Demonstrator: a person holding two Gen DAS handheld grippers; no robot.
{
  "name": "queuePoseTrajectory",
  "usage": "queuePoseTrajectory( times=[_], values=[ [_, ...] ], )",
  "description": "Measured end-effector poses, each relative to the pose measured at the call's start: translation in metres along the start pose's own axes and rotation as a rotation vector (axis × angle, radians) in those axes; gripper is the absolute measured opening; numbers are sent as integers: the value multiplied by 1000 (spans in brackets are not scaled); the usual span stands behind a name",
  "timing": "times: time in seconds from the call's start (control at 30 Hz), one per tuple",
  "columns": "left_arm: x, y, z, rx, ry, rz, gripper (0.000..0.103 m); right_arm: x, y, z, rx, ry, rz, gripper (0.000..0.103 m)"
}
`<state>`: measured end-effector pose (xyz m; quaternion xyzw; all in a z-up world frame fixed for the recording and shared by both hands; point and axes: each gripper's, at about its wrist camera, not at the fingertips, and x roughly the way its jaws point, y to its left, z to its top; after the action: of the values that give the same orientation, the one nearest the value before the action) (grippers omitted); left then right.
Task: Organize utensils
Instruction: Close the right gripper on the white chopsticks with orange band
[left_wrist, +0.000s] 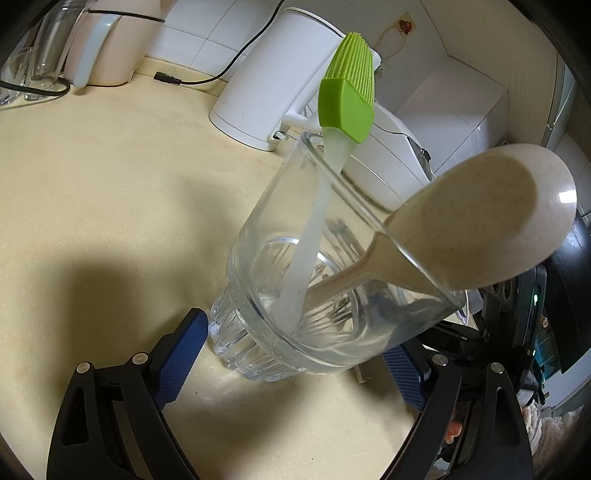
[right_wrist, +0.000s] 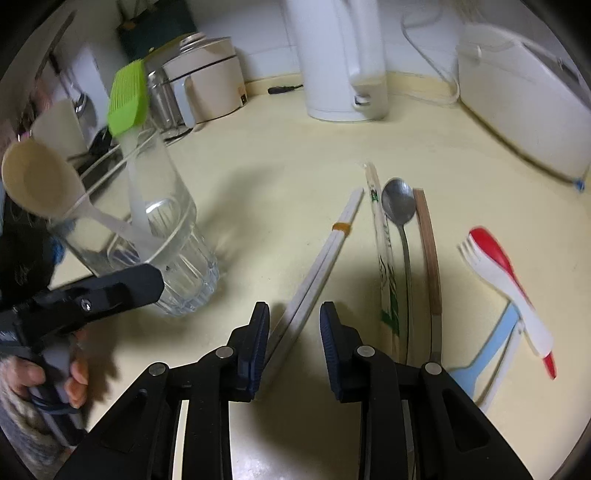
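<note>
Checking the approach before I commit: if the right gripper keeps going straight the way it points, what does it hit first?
Probably the white chopsticks, already lying between the right gripper's open fingers, then the counter under them.

The left gripper (left_wrist: 291, 350), black-armed with blue textured pads, has its jaws spread on either side of the base of the clear ribbed glass tumbler (left_wrist: 295, 295); whether the pads press the tumbler cannot be told. A bare hand (right_wrist: 55, 376) grips its handle, just beside the tumbler. The right gripper (right_wrist: 293, 343), angled downward away from the tumbler, holds its blue pads partly apart.
</note>
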<state>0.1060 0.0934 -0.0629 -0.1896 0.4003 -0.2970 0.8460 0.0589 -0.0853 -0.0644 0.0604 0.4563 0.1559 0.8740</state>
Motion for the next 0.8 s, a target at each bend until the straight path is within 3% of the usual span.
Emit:
queuePoseTrajectory(
  times=[0.2, 0.23, 0.5, 0.8],
  values=[
    [0, 0, 0, -1, 0, -1, 93, 0, 18, -17, -154, -81, -87, 27],
    [0, 0, 0, 0, 0, 0, 92, -1, 16, -18, -155, -87, -74, 22],
    [0, 0, 0, -1, 0, -1, 93, -14, 7, -26, -195, -55, -18, 17],
    [0, 1, 0, -1, -1, -1, 93, -48, -7, -60, -242, -18, 84, 15]
  ],
)
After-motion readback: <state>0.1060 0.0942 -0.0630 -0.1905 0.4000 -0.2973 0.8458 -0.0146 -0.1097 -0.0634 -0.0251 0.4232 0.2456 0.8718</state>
